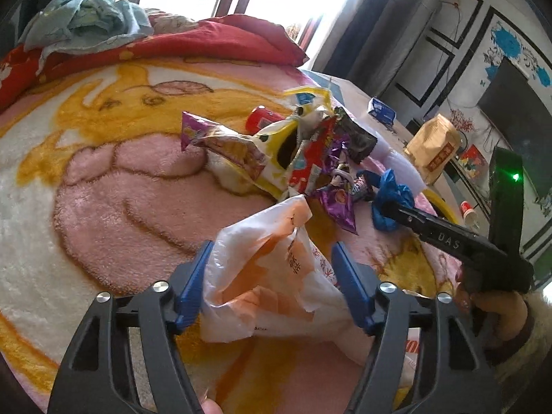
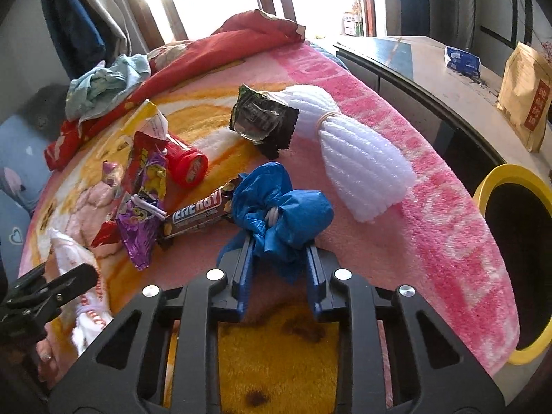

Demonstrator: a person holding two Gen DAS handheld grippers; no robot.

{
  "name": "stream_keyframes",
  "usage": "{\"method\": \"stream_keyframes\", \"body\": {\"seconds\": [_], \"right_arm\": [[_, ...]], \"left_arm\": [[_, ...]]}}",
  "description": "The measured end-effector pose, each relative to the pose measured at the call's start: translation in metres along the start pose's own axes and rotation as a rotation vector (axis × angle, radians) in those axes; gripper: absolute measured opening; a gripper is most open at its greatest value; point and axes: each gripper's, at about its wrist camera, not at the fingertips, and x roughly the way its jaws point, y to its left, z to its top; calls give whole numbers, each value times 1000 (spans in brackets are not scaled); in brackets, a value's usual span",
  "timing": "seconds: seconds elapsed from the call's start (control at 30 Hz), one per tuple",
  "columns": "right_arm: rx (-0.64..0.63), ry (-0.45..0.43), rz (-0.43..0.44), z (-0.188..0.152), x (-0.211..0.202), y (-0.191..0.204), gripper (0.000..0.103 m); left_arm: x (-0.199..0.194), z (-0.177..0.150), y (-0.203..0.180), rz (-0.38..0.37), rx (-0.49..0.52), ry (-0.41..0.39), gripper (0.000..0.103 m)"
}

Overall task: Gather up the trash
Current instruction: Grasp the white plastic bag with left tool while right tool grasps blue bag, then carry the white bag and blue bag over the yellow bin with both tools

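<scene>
**Two soft bags in the claws, bin at the blanket's edge**

The right gripper (image 2: 277, 258) is clamped on the crumpled blue plastic bag (image 2: 281, 207), its jaws pinching the lower folds while the knotted bulk bulges above them. That bag lies just beside the brown "ENERGY" bar wrapper (image 2: 198, 212), on the side toward the bin. It looks light, limp and slick; a pinch near the white tie at its waist would probably slip least. The left gripper (image 1: 272, 276) stands with its blue pads (image 1: 193, 276) apart on either side of the crumpled white-and-orange plastic bag (image 1: 269, 276); the bag sits between them, but whether they press it yet I cannot tell. It too should weigh almost nothing and crush flat, so a bunched fold is the place to take.

The wrapper pile, red round lid (image 2: 188, 167) and white ribbed foam roll (image 2: 358, 169) crowd the far side of the bar wrapper. Beyond the blue bag the pink fleece blanket (image 2: 431, 227) is bare up to its edge, where the yellow-rimmed black bin (image 2: 496, 176) opens just past it
</scene>
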Motion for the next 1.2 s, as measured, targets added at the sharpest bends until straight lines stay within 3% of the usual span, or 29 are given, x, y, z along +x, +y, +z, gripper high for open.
{"method": "stream_keyframes", "body": {"seconds": [0.3, 1.2], "right_arm": [[2, -30, 21, 4, -22, -3, 19], [81, -174, -25, 12, -88, -53, 19]], "left_arm": [[-8, 0, -8, -27, 28, -13, 52], [-31, 41, -84, -108, 159, -158, 52]]}}
